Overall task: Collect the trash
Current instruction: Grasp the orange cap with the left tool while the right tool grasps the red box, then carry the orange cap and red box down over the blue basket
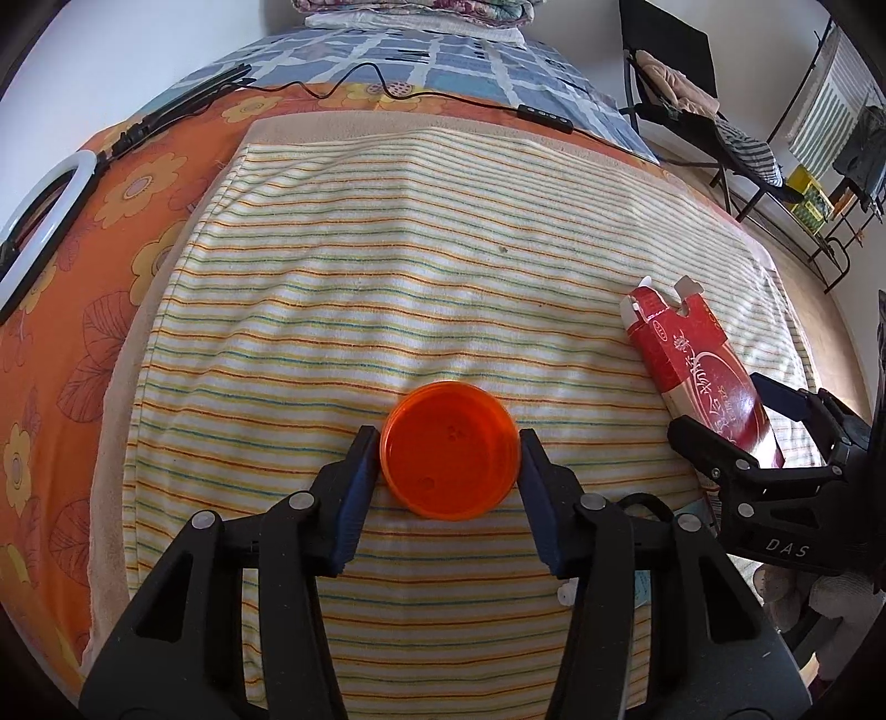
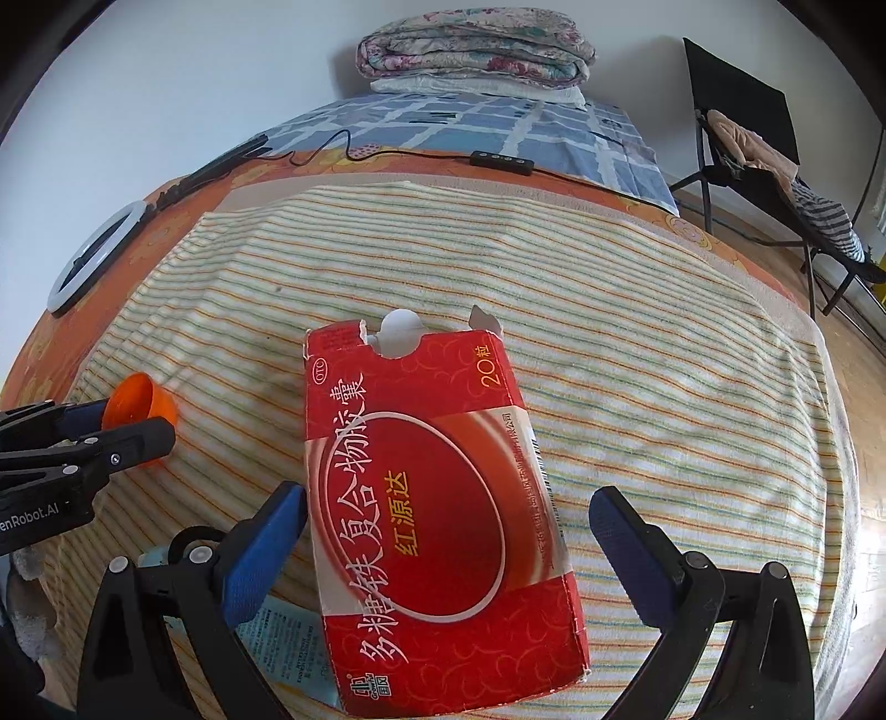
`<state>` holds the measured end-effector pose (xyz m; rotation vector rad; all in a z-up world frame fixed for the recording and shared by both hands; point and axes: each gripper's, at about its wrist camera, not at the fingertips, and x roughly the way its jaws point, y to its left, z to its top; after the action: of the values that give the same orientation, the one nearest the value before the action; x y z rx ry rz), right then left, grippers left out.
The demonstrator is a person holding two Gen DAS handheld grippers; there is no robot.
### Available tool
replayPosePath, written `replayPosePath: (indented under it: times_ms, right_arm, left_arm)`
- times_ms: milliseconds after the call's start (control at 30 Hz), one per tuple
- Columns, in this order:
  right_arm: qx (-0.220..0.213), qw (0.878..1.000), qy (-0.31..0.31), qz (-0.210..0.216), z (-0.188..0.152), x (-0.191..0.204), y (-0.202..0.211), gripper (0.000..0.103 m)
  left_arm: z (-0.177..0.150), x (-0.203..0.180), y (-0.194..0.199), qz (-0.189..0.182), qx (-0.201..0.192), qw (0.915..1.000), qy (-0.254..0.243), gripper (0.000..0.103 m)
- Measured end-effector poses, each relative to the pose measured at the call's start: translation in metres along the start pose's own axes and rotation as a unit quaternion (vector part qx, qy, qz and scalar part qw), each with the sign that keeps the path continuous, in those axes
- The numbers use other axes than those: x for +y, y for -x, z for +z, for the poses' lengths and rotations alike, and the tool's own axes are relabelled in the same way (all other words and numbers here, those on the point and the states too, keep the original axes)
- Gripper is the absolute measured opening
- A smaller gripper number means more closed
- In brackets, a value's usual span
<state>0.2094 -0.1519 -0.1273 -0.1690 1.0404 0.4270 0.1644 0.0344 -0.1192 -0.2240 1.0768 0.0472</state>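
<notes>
A round orange plastic cap (image 1: 449, 451) lies open side up on the striped towel (image 1: 421, 238). My left gripper (image 1: 448, 437) is shut on it, one blue pad pressing each side of its rim. A red medicine box (image 2: 437, 520) with a torn top flap lies flat on the towel to the right. My right gripper (image 2: 448, 498) straddles the box with its jaws open; a gap shows at the right finger. In the left wrist view, the red box (image 1: 703, 365) and right gripper (image 1: 731, 410) appear at the right edge. The right wrist view has the cap (image 2: 141, 407) and left gripper (image 2: 127, 421) at its left.
A printed leaflet (image 2: 282, 631) lies under the right gripper's left finger. On the orange flowered sheet are a ring light (image 1: 39, 232) on its stand and a black cable with a controller (image 1: 545, 113). Folded quilts (image 2: 476, 47) sit at the far end. A black chair (image 2: 775, 166) holding clothes stands right.
</notes>
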Motion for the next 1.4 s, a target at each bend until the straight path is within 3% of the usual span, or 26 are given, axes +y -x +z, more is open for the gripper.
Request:
replayPosePath:
  times_ms: [167,267,467,833,1167,1400]
  right_arm:
    - [0.003,1.0,-0.012,0.005,0.0,-0.005,0.001,0.088]
    - [-0.001,1.0,-0.024,0.016,-0.001,-0.01,0.004,0.088]
    - [-0.019,1.0,-0.023,0.001,-0.001,-0.012,0.023,0.087]
    - [-0.068,0.998,0.002,-0.008,0.006,0.005,0.089,0.087]
    - [-0.101,0.995,0.012,0.007,-0.012,0.019,0.161,0.087]
    - [-0.118,0.993,0.001,0.025,-0.048,0.031,0.204,0.087]
  left_arm:
    - [0.0,0.001,0.008,-0.003,-0.004,1.0,0.001,0.051]
    - [-0.001,-0.001,0.016,-0.004,-0.01,0.9999,-0.003,0.051]
    - [0.0,-0.005,0.04,-0.007,-0.026,0.9996,-0.009,0.051]
    - [-0.011,-0.029,0.104,-0.018,-0.065,0.9967,-0.045,0.051]
    - [-0.047,-0.054,0.171,-0.03,-0.103,0.99,-0.092,0.051]
    - [-0.086,-0.064,0.203,-0.029,-0.122,0.9858,-0.113,0.051]
